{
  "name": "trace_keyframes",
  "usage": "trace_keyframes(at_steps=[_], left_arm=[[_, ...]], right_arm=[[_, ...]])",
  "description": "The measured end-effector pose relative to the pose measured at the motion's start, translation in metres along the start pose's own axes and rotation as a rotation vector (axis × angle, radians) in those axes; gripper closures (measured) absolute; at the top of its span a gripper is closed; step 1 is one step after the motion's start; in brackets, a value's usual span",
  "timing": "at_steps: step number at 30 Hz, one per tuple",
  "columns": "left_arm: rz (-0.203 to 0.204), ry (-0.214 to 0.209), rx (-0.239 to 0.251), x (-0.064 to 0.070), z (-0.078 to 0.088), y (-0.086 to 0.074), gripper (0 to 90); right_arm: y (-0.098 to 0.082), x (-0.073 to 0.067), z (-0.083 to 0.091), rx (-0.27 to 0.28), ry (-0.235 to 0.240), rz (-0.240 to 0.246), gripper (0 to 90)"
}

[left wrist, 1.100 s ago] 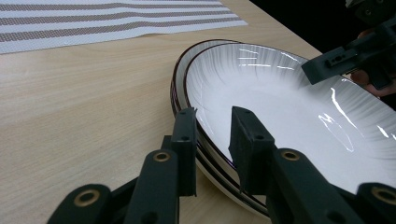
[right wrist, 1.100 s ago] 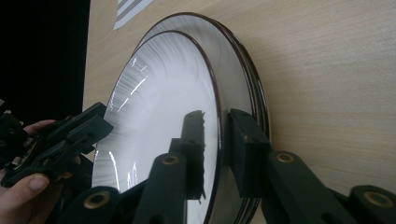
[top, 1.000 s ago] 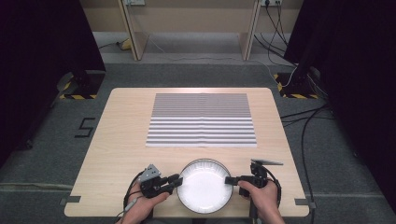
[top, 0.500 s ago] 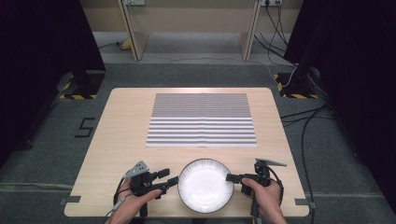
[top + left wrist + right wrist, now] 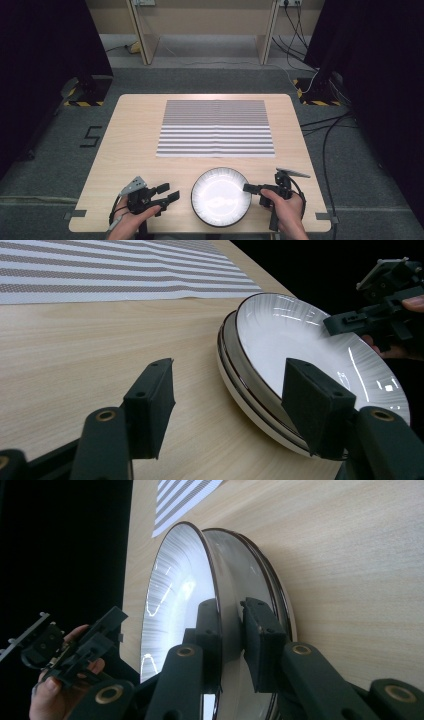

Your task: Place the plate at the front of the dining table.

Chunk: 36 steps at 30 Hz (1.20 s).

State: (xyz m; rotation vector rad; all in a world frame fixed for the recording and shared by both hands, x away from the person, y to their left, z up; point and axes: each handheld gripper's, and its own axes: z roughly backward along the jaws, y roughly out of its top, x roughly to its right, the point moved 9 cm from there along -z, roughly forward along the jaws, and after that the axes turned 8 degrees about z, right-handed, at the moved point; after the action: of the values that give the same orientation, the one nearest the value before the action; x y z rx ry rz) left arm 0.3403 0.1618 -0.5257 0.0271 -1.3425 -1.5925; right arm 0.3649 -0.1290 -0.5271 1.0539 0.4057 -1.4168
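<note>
Two white plates with dark rims (image 5: 221, 197) lie stacked at the table's front edge. My left gripper (image 5: 169, 193) stands open on the wood just left of the stack, apart from it; its jaws have just been opening and nothing is between them (image 5: 230, 375). My right gripper (image 5: 247, 188) reaches over the right rim. Its jaws (image 5: 231, 612) straddle the top plate's rim (image 5: 176, 580), one pad inside the plate and one under it. They have just been opening, and a thin gap shows beside the rim.
A grey-and-white striped placemat (image 5: 216, 128) lies flat across the far half of the wooden table (image 5: 130, 150). Bare wood lies between it and the plates. Cables trail over the floor to the right of the table.
My left gripper has let go of the plates' left rim, opened wide and drawn back to the left. The right hand has stayed at the right rim.
</note>
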Motion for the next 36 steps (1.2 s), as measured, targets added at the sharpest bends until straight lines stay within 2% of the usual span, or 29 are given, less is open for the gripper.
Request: trace_keyframes(at_steps=[7, 15, 25, 36], left_arm=[[0.024, -0.002, 0.01, -0.003, 0.0, -0.001, 37.5], [0.03, 0.0, 0.01, -0.005, -0.001, -0.003, 38.0], [0.034, 0.002, -0.001, -0.006, -0.003, -0.007, 37.9], [0.031, 0.002, -0.006, -0.006, -0.004, -0.008, 37.9]], right_arm=[[0.006, -0.005, 0.004, 0.02, 0.007, 0.01, 78.1], [0.014, -0.009, 0.008, 0.042, 0.016, 0.013, 78.0], [0.021, -0.011, 0.005, 0.05, 0.016, 0.016, 77.6], [0.036, -0.017, 0.009, 0.081, 0.024, 0.012, 77.0]])
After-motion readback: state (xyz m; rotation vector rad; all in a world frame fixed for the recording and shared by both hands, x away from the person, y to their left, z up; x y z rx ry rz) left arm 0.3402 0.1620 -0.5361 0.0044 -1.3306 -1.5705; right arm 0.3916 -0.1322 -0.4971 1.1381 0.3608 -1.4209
